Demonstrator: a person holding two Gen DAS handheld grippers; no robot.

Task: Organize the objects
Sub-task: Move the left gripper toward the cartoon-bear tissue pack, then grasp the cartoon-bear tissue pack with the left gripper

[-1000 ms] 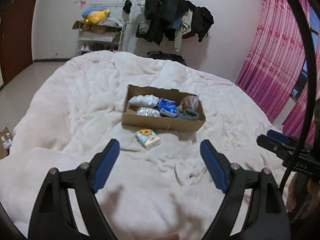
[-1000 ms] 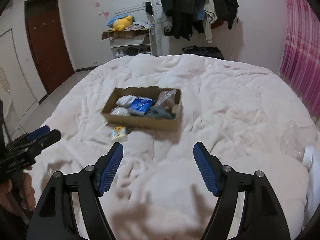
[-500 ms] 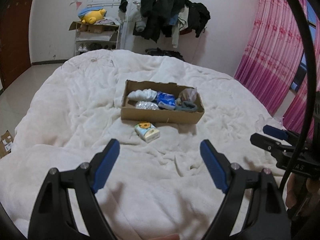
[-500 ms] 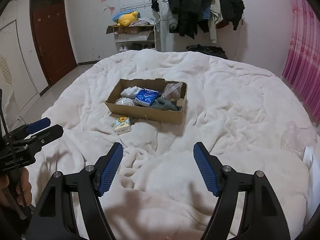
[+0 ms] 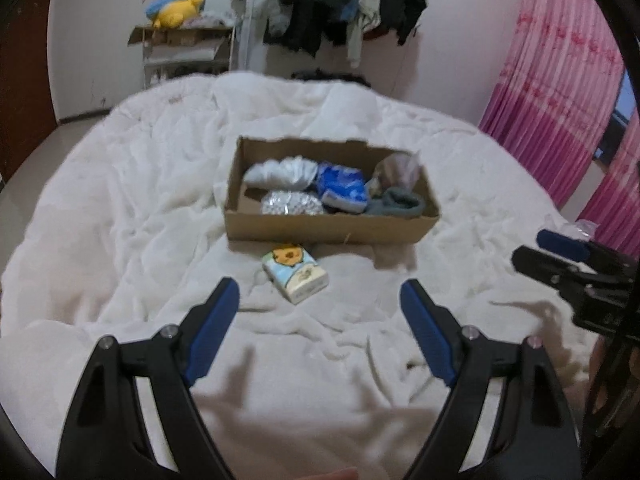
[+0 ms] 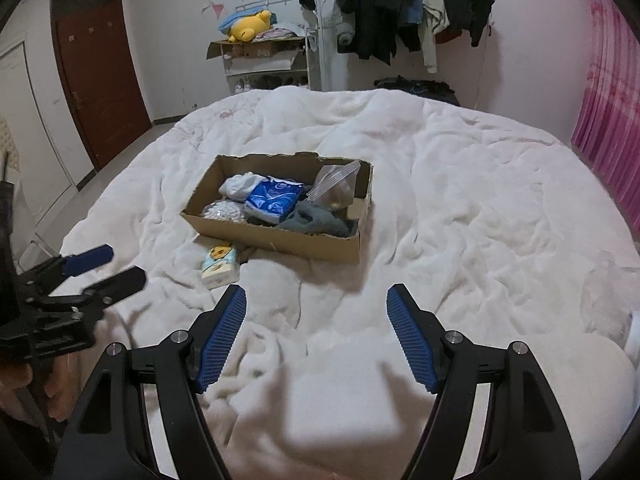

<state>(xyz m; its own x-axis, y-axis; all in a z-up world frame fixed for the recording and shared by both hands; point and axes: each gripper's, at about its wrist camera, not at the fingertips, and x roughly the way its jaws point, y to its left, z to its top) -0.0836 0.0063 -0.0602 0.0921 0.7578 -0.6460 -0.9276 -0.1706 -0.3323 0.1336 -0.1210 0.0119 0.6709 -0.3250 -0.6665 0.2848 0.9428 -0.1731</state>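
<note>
A cardboard box (image 5: 328, 228) (image 6: 280, 240) sits mid-bed and holds white cloth, a foil pack, a blue packet (image 5: 342, 184) (image 6: 274, 198), a grey sock (image 5: 396, 202) and a clear bag (image 6: 336, 184). A small tissue pack (image 5: 296, 276) (image 6: 220, 266) with an orange cartoon lies on the blanket just in front of the box. My left gripper (image 5: 320, 304) is open and empty, hovering short of the tissue pack. My right gripper (image 6: 316, 306) is open and empty, a little to the right of the pack.
The white fluffy blanket (image 5: 120, 220) covers the whole bed. Beyond it stand a shelf (image 6: 266, 60) with a yellow plush toy, a rack of dark clothes (image 6: 400, 4), a brown door (image 6: 100, 76) and pink curtains (image 5: 560, 92). A crumpled clear bag (image 6: 608, 284) lies at the bed's right edge.
Both grippers have moved forward over the bed toward the box and tissue pack, which now look larger. Both stay open and empty.
</note>
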